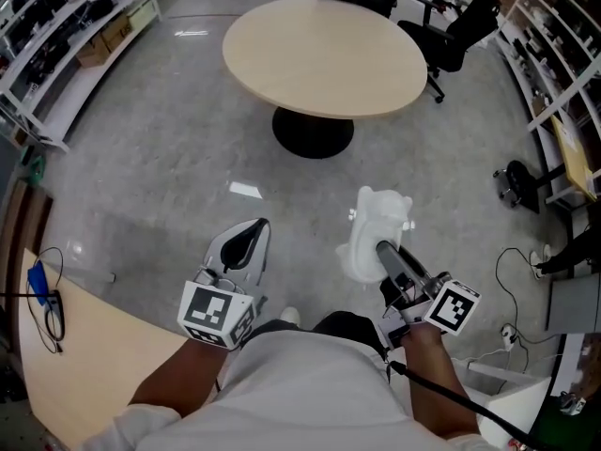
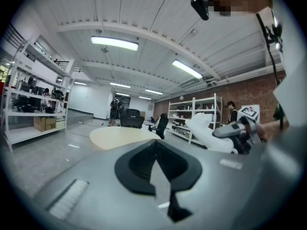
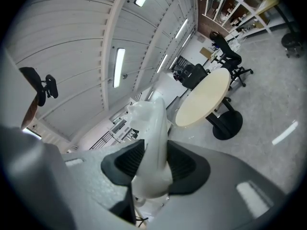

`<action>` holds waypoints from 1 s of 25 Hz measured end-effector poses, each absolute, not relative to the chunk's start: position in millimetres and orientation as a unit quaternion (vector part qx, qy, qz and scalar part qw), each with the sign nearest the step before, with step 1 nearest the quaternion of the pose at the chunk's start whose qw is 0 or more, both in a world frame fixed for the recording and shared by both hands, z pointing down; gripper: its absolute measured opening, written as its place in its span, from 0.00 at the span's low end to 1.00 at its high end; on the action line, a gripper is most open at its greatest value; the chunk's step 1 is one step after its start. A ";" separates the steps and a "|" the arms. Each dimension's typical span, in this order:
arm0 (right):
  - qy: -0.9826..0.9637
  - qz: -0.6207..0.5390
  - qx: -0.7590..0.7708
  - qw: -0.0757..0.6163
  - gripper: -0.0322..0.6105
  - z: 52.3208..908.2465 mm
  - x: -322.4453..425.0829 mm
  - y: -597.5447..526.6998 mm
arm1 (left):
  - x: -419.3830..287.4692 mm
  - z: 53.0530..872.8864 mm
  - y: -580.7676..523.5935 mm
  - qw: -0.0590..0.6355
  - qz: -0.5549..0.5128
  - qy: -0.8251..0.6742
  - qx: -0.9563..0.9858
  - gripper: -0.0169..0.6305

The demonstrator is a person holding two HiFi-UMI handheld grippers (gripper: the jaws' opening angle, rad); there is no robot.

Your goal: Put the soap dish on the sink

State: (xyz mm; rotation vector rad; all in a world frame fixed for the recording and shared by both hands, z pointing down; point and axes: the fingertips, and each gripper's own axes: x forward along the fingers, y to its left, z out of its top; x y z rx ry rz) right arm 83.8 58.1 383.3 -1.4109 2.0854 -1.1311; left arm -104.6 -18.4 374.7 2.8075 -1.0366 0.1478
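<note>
Right hand-held gripper [image 3: 151, 163] clamps white plastic soap dish [image 3: 152, 123]; the grip shows only in right gripper view. Left hand-held gripper [image 2: 154, 163] closed, empty. Round beige table [image 1: 324, 54] ahead.

head view: from the person's head, steeply down; round table [image 1: 324, 54] at 12 o'clock, left gripper [image 1: 246, 242] and right gripper [image 1: 379, 250] close, toward 6 | left gripper view: along its jaws, roughly level; table far, 8 o'clock | right gripper view: tilted; table at 3 | shared by all three: table, soap dish [image 1: 376, 228]
</note>
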 end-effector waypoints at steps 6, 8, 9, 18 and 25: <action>0.736 -0.409 -0.497 0.211 0.28 379.2 83.1 42.4 | -96.6 383.5 -28.1 0.089 0.049 -0.336 0.936 0.03; 0.737 -0.408 -0.497 0.209 0.28 382.7 86.6 37.8 | -93.9 386.6 -30.4 0.088 0.052 -0.335 0.937 0.03; 0.738 -0.407 -0.497 0.207 0.28 384.6 89.3 34.5 | -92.6 387.4 -33.3 0.088 0.052 -0.337 0.936 0.03; 0.741 -0.413 -0.489 0.203 0.28 394.2 112.0 -3.6 | -75.3 388.9 -65.2 0.090 0.055 -0.353 0.930 0.04; 0.747 -0.423 -0.478 0.189 0.28 396.4 135.7 -35.0 | -42.9 383.9 -94.6 0.088 0.050 -0.359 0.928 0.03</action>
